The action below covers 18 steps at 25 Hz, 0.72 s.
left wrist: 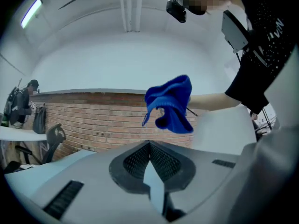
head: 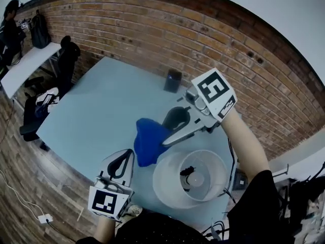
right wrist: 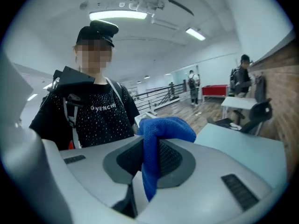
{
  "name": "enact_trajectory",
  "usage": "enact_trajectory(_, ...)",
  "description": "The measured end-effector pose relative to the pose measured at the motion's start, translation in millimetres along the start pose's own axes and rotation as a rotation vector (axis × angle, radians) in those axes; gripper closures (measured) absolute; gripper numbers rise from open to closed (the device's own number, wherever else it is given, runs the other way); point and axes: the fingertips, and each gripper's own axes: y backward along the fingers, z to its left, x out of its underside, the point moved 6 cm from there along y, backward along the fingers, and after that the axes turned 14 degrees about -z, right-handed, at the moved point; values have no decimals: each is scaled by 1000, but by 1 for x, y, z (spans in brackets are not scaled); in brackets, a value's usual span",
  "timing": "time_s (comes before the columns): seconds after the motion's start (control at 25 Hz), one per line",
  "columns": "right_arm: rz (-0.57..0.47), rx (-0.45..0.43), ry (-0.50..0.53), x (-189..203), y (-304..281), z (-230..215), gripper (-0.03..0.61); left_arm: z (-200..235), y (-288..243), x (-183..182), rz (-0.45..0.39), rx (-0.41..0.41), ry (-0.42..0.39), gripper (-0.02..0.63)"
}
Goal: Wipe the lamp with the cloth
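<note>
The lamp has a white drum shade (head: 172, 184) and stands at the near right of the pale blue table (head: 96, 111); its bulb shows inside the shade. A blue cloth (head: 149, 140) hangs just left of the shade's rim, with my right gripper (head: 166, 142) shut on it. In the right gripper view the cloth (right wrist: 156, 134) drapes out between the jaws. My left gripper (head: 129, 153) is low and near me, left of the shade, shut with nothing in it. In the left gripper view, the closed jaws point up at the hanging cloth (left wrist: 170, 104) beside the white shade (left wrist: 219, 129).
A small black box (head: 172, 80) stands near the table's far edge by the brick wall (head: 213, 39). Black office chairs (head: 66, 55) and a white desk (head: 25, 65) are at the left. A power strip (head: 44, 218) lies on the wood floor.
</note>
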Motion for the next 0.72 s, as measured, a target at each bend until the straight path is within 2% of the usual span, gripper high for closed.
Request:
enact_trajectory(0.16, -53, 301, -24, -42, 9, 52, 517, -1, -11, -8, 3, 109, 30, 606)
enact_trajectory(0.32, -82, 596, -31, -57, -4, 103, 517, -2, -15, -4, -21, 203, 62, 605)
enact_trajectory(0.56, -59, 1031, -99, -34, -40, 157, 517, -18, -17, 7, -9, 353, 97, 606)
enact_trajectory(0.64, -53, 1143, -124, -18, -52, 166, 517, -26, -16, 8, -31, 388, 104, 606)
enact_trajectory(0.72, -107, 1220, -144, -2, -64, 168, 517, -34, -13, 11, -31, 420, 107, 606)
